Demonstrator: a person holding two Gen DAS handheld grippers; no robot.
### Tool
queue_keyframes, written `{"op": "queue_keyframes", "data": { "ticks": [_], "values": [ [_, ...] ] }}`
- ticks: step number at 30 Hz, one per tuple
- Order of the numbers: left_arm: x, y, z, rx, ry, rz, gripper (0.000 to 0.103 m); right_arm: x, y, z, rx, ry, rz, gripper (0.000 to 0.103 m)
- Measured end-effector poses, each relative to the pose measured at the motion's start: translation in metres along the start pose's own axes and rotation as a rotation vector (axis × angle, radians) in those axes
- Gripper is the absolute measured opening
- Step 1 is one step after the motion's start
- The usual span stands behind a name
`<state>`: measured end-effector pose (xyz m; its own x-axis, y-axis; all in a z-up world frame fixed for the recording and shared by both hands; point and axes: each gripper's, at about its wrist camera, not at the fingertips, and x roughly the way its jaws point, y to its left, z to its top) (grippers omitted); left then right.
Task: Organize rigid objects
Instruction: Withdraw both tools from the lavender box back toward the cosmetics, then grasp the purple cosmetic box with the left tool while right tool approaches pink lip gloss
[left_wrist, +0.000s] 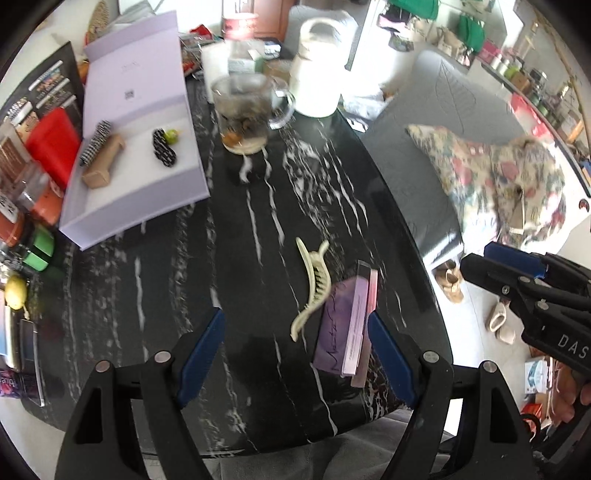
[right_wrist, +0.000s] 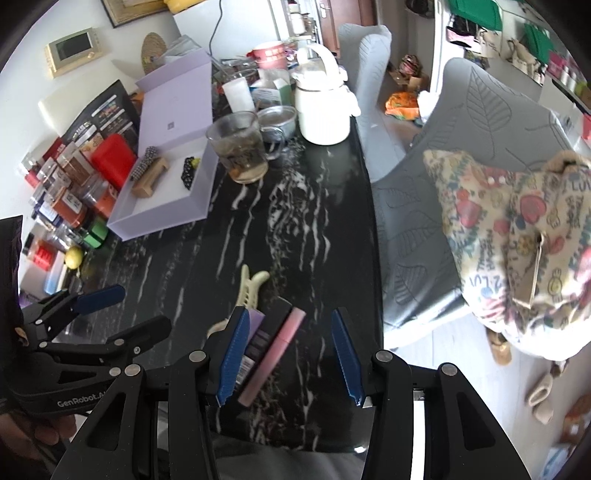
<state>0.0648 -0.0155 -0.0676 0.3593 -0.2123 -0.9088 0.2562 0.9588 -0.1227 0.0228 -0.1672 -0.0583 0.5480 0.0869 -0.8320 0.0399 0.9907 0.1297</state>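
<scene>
A: Where do the grippers stand?

B: Both hang over the near end of a black marble table (left_wrist: 258, 229). The left gripper (left_wrist: 295, 350) has its jaws wide apart, nothing between the pads. The right gripper (right_wrist: 290, 354) is also parted, less widely, and grips nothing.

A: And the things to be sorted?

B: A cream hair claw (left_wrist: 310, 288) lies flat on the marble near the table's front edge. Touching it on the right is a purple box (left_wrist: 341, 326), with a pink tube (right_wrist: 275, 354) along the box's far side. In the right wrist view the left blue finger (right_wrist: 232, 358) crosses in front of the box; whether it touches cannot be told.

A: What is already put away?

B: An open lilac tray (left_wrist: 92, 218) sits further back on the left side, its lid raised. Inside rest a brush (left_wrist: 98, 153), with a wooden handle, and a black clip (left_wrist: 164, 147) beside a small green item.

A: Anything else nearby?

B: A glass mug (right_wrist: 240, 147) and a white kettle (right_wrist: 323, 107) stand behind the tray. A floral cushion (right_wrist: 517, 236) lies on the grey chair.
</scene>
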Motion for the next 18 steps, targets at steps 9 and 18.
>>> {"op": "queue_keyframes", "data": {
  "ticks": [9, 18],
  "values": [
    [0.027, -0.015, -0.015, 0.056, 0.023, -0.001, 0.079, 0.024, -0.018, -0.031, 0.04, 0.062, 0.001, 0.046],
    [0.06, -0.031, -0.017, 0.097, 0.088, -0.034, 0.079, 0.053, -0.035, -0.046, 0.119, 0.128, 0.025, 0.046]
  ]
}}
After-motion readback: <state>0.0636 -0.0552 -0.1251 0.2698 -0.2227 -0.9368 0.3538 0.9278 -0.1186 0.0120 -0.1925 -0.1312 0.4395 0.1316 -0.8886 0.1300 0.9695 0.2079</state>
